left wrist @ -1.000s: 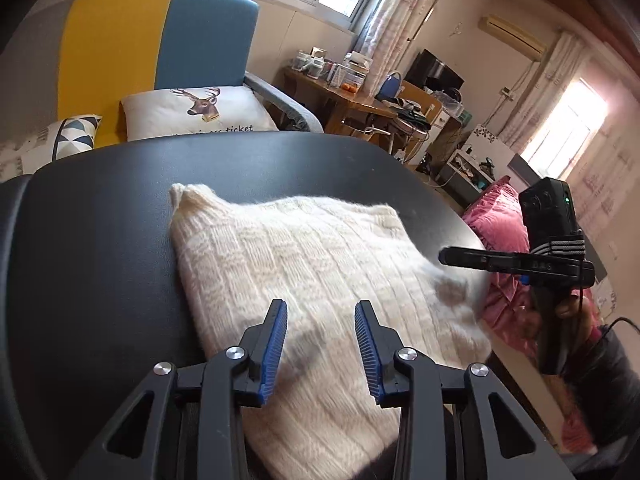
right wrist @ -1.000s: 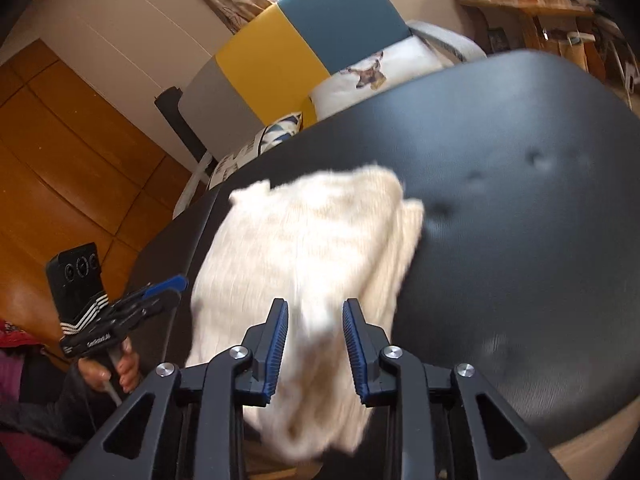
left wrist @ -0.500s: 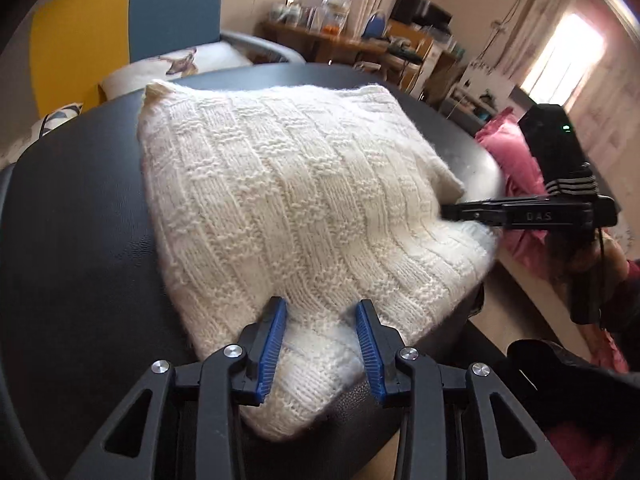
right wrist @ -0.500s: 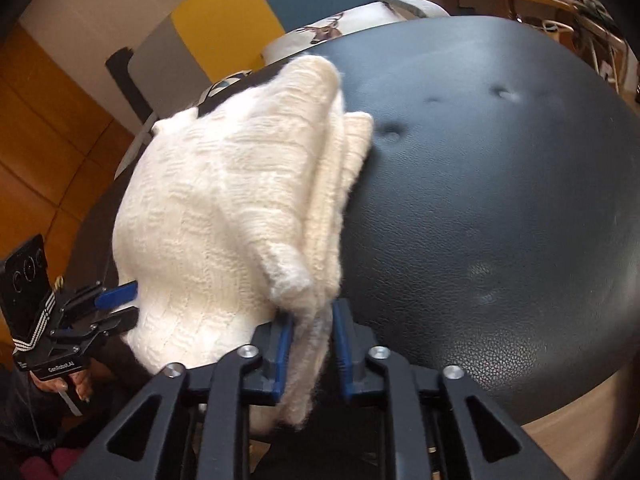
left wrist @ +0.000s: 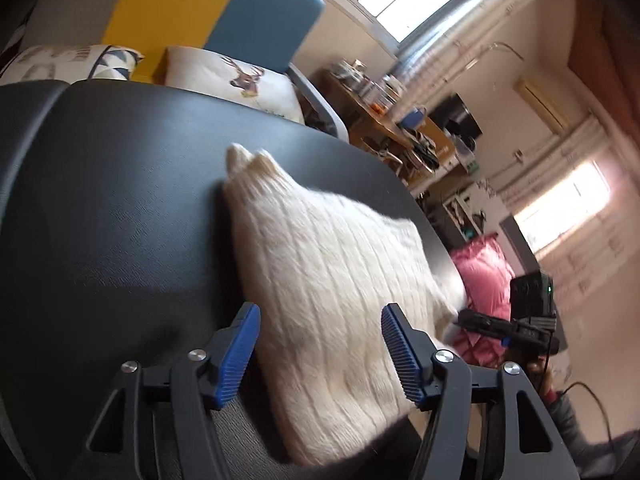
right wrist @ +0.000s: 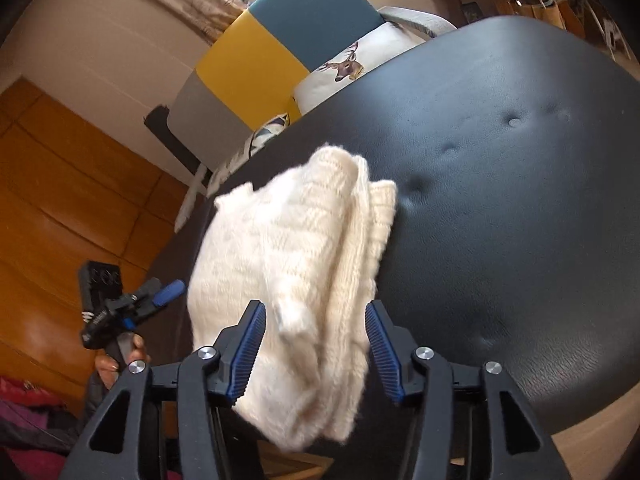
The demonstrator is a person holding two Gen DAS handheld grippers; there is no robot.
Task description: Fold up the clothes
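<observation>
Both grippers are letting go. The left gripper [left wrist: 320, 354] has just been opening, and its fingers [left wrist: 236, 358] are now standing apart with the cream knit sweater [left wrist: 336, 284] lying between them, untouched by the pads. The right gripper [right wrist: 316, 350] has just been opening too; half a second ago it was pinching a corner of the knit, and that corner is now sagging free between its spread fingers [right wrist: 248, 350]. The sweater is resting folded on the black padded worktop [right wrist: 520, 200], near edge drooping over the rim. Judging from this, the fold looks placed; tidying may remain.
</observation>
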